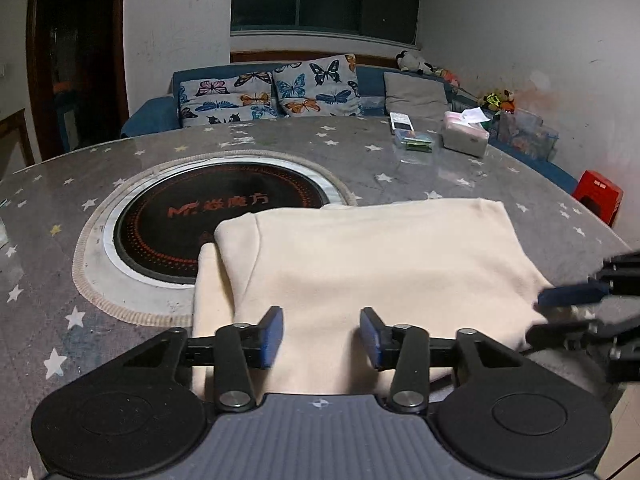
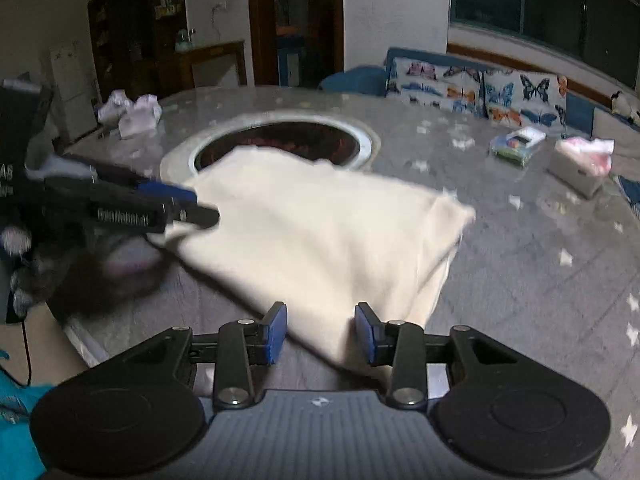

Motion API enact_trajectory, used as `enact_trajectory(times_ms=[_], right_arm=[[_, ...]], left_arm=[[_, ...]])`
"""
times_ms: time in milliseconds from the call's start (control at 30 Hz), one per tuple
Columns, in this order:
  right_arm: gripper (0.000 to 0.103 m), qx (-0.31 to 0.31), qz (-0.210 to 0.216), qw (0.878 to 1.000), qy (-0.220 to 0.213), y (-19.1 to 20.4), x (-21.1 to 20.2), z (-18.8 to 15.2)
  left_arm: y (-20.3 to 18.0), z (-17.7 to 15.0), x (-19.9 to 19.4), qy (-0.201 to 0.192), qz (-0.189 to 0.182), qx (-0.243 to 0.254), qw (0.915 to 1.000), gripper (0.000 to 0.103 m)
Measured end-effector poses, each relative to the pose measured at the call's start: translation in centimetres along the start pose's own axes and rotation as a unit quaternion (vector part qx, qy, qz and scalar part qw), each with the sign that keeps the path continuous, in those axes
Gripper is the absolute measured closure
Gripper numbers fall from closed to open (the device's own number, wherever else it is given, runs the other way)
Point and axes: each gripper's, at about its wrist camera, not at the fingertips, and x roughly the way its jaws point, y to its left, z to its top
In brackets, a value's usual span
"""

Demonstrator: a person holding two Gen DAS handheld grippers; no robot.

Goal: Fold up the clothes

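- The cream garment (image 1: 372,264) lies folded at the table's (image 1: 280,140) near edge, its long axis running along that edge.
- Left gripper (image 1: 321,336) and right gripper (image 2: 321,332) hover over its 2 near corners, jaws partly open, holding nothing.

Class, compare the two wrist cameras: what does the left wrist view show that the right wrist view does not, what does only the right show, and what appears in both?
Only the left wrist view shows the red plastic stool beside the table and the plain grey cushion on the sofa.

Only the right wrist view shows the white crumpled bags at the table's far edge and the dark wooden cabinet behind them.

Both show the cream folded garment, the round black cooktop, the butterfly-print cushions and the tissue box.
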Motion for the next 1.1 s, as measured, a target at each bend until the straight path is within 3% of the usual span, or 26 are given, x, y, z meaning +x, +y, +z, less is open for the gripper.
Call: enact_trajectory(times_ms=[133, 333, 500, 600, 867, 1100], right_arm=[[0.051, 0.0, -0.005, 1.0, -0.027, -0.3, 0.1, 1.9], [0.041, 0.018, -0.009, 0.999, -0.036, -0.9, 3.4, 3.8], [0.034, 0.034, -0.011, 0.999, -0.016, -1.4, 6.0, 3.8], [0.026, 0.033, -0.009, 0.999, -0.016, -1.3, 6.5, 3.3], [0.003, 0.022, -0.006, 1.0, -0.02, -0.3, 7.2, 3.2], [0.0, 0.018, -0.007, 1.0, -0.016, 0.0, 7.8, 3.4]], left_arm=[[-0.3, 0.2, 0.0, 0.005, 0.003, -0.004, 1.0, 0.048], [-0.5, 0.5, -0.2, 0.005, 0.006, -0.004, 1.0, 0.035], [-0.1, 0.6, -0.6, 0.0, 0.019, -0.005, 0.9998, 0.027], [0.5, 0.4, -0.5, 0.007, 0.024, -0.012, 0.9996, 0.026], [1.9, -0.4, -0.4, 0.016, 0.03, -0.028, 0.999, 0.011], [2.7, -0.8, -0.4, 0.019, 0.029, -0.038, 0.9987, 0.004]])
